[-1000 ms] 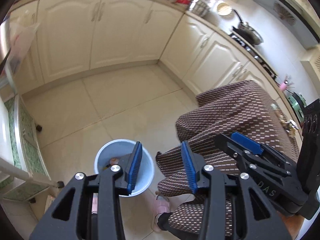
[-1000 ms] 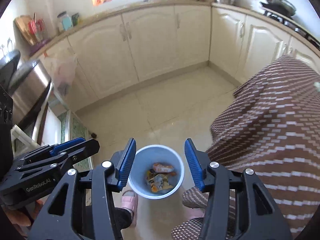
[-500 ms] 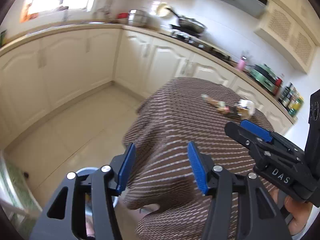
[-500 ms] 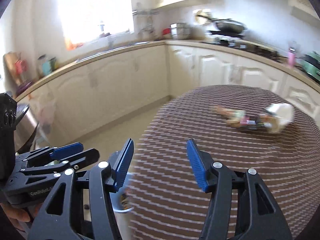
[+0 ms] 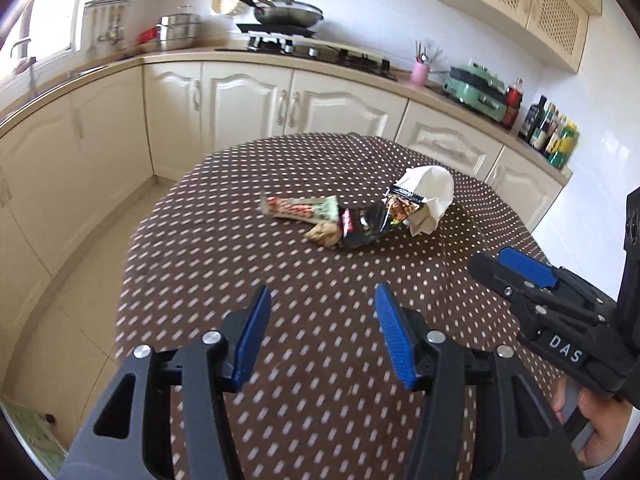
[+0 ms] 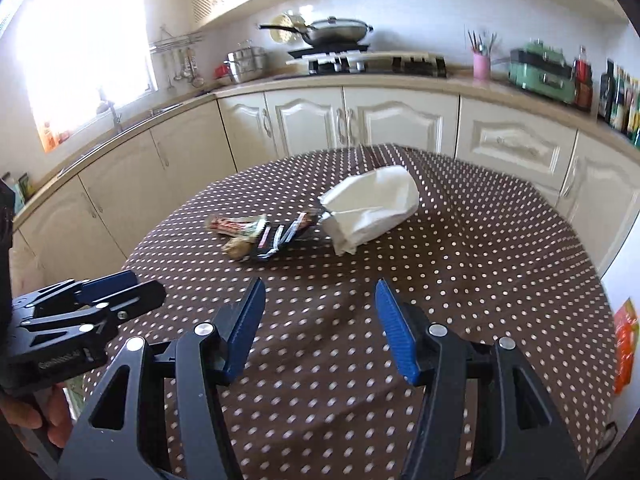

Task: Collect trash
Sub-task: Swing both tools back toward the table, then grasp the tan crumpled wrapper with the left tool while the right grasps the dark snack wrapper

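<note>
A small heap of trash lies mid-table on the brown dotted tablecloth (image 5: 240,264): a red-green snack wrapper (image 5: 300,208), a crumpled brown scrap (image 5: 322,234), a dark foil packet (image 5: 368,224) and a white paper bag (image 5: 428,196). The right wrist view shows the same wrapper (image 6: 236,224), dark packet (image 6: 280,238) and white bag (image 6: 370,208). My left gripper (image 5: 320,332) is open and empty, above the near part of the table. My right gripper (image 6: 318,326) is open and empty beside it, also short of the trash.
Cream cabinets and a counter run behind the table, with a stove and wok (image 5: 288,16), a pink utensil cup (image 5: 420,72), a green appliance (image 5: 476,92) and bottles (image 5: 552,136). Tiled floor (image 5: 68,292) lies left of the table.
Both grippers swung up from the blue bin on the floor to face the table top and the trash heap. Both stayed open and empty.
</note>
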A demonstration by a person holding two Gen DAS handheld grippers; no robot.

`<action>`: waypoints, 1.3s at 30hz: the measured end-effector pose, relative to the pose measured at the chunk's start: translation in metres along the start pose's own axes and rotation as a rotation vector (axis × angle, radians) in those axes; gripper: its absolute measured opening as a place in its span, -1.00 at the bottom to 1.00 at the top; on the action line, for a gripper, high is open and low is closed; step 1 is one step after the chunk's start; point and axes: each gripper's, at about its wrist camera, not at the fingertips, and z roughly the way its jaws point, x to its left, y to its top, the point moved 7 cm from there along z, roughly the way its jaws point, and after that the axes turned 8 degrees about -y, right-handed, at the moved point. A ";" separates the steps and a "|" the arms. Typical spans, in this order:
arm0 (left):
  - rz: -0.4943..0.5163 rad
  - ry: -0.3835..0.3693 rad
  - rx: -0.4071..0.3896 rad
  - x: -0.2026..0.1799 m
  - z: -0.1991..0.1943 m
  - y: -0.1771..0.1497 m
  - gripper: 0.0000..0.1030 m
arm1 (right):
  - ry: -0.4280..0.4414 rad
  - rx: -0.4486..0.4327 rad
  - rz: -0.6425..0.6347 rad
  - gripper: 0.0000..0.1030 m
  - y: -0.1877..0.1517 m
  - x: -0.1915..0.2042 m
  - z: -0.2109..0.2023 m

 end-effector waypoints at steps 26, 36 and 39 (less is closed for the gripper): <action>-0.095 -0.062 0.049 0.025 0.077 0.034 -0.45 | 0.074 0.113 0.027 0.07 0.016 0.008 0.049; -0.114 -0.039 -0.034 0.053 0.031 0.032 -0.45 | 0.100 0.204 0.150 0.04 0.026 0.016 0.084; -0.118 -0.042 -0.045 0.059 0.021 0.030 -0.45 | 0.108 0.212 0.188 -0.33 0.028 0.016 0.092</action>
